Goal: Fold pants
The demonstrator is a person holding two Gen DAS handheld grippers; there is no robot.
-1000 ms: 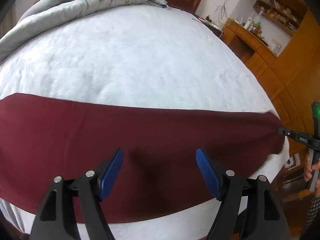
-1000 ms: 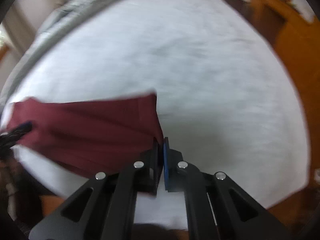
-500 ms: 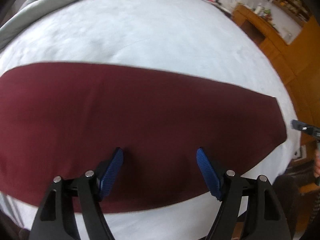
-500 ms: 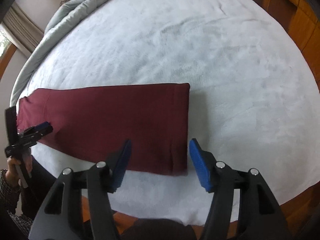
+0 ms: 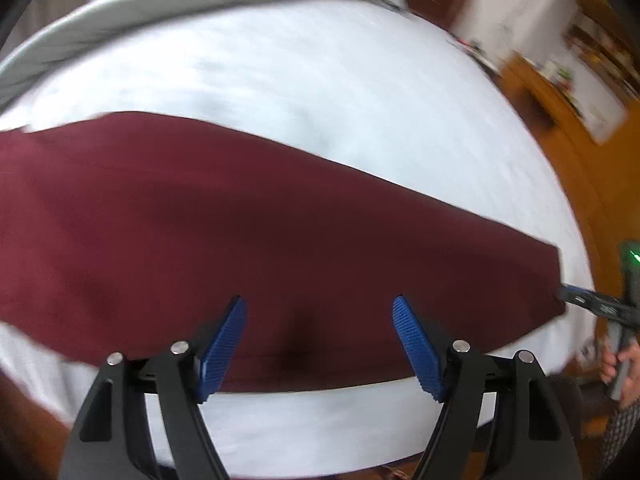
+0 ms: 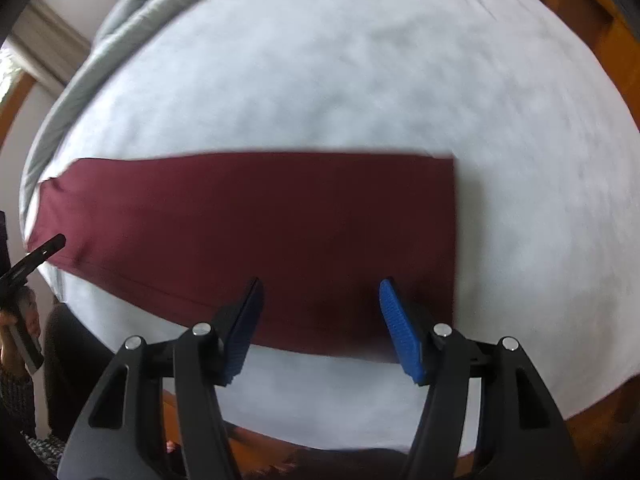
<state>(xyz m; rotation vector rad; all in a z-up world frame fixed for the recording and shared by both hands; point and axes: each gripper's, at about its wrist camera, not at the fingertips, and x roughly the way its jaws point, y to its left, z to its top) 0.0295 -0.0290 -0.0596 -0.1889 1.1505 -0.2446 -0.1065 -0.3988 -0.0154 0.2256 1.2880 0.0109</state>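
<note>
Dark red pants lie flat in one long strip across the white bed. My left gripper hangs open above the strip's near edge, with nothing between its blue pads. In the right wrist view the same pants end in a straight edge at the right. My right gripper stands open over the near edge close to that end, holding nothing. Each view catches the other gripper at the side: the right gripper and the left gripper, each by one end of the strip.
A grey duvet is bunched along the far side of the bed. Wooden cabinets and shelves stand to the right. The bed's near edge drops to a wooden floor. A hand holds the right gripper's handle.
My right gripper was shut on the end of the pants and has opened and let go. The pants now lie flat. Both grippers have shifted along the strip.
</note>
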